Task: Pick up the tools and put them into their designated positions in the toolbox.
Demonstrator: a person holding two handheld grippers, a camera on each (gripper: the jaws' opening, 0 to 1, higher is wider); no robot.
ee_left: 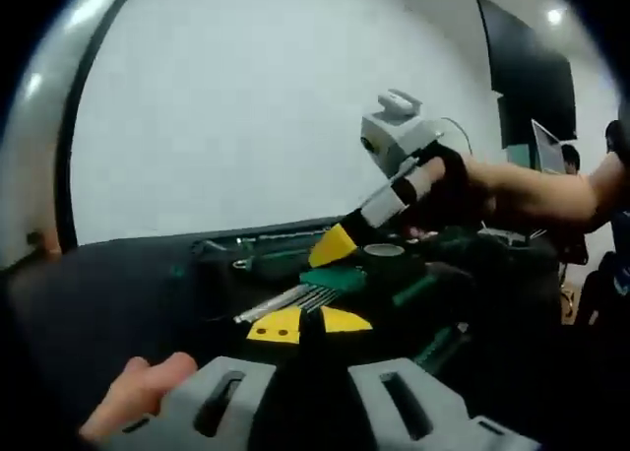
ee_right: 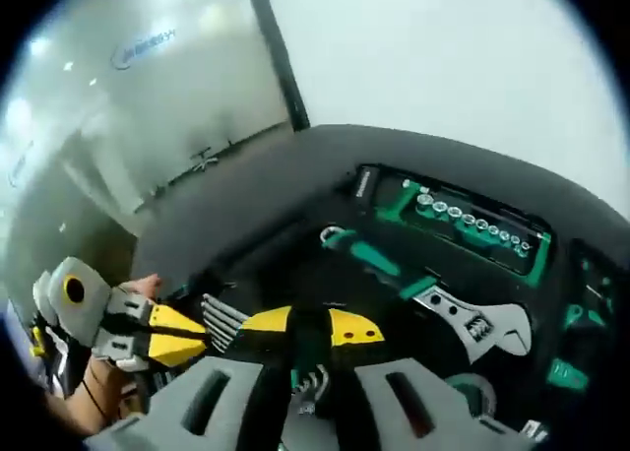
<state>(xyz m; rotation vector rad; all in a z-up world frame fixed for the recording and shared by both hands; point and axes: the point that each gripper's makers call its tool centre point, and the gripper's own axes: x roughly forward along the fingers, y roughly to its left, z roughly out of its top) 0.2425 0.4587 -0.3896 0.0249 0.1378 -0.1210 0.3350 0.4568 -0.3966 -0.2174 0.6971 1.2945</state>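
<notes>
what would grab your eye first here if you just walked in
In the right gripper view, the open toolbox stands out: a big adjustable wrench lies in its cutout, with a row of shiny sockets above it. Both grippers' yellow tips draw the eye next, as the right gripper meets the left gripper over a fan of hex keys.

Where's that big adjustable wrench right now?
In the right gripper view the adjustable wrench lies in the open toolbox, below the row of sockets and to the right of the yellow claw tips.
</notes>
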